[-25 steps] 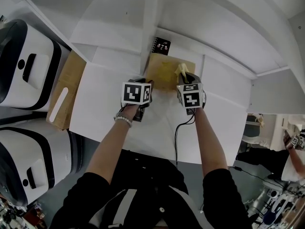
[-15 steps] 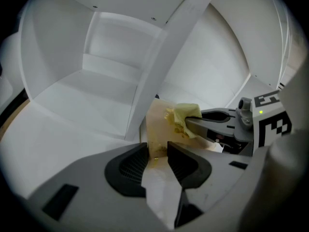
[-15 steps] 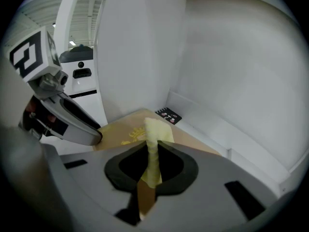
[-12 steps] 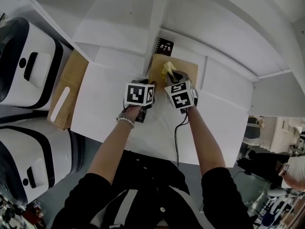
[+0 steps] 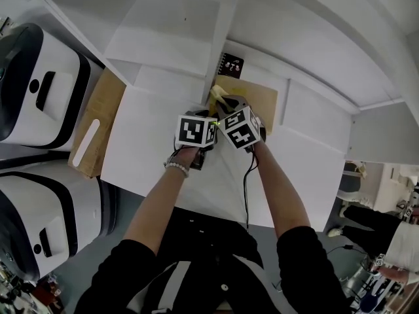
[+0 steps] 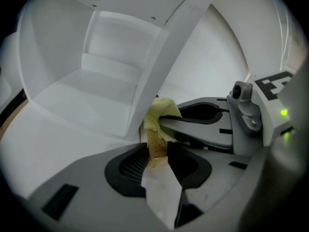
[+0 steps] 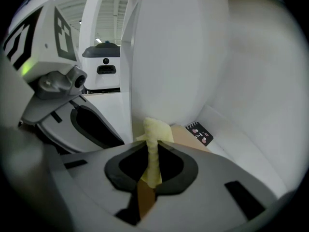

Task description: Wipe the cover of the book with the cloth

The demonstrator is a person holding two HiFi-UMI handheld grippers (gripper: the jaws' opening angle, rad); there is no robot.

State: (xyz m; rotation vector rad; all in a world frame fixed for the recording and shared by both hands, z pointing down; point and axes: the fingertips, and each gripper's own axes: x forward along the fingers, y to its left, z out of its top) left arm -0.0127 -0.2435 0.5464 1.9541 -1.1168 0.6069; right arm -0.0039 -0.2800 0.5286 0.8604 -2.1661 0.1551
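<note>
- Frame centre, left hand-held gripper [image 6: 157, 152]: clamped on near edge of flat tan book [image 5: 260, 101].
- Beside it, right hand-held gripper [image 7: 152, 164]: closed on crumpled yellow cloth [image 7: 156, 129], at book's left end.

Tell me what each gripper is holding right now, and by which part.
The right gripper pinches the yellow cloth by a bunched fold, its end sticking out past the tips. The left gripper clamps the brown book by its edge.
</note>
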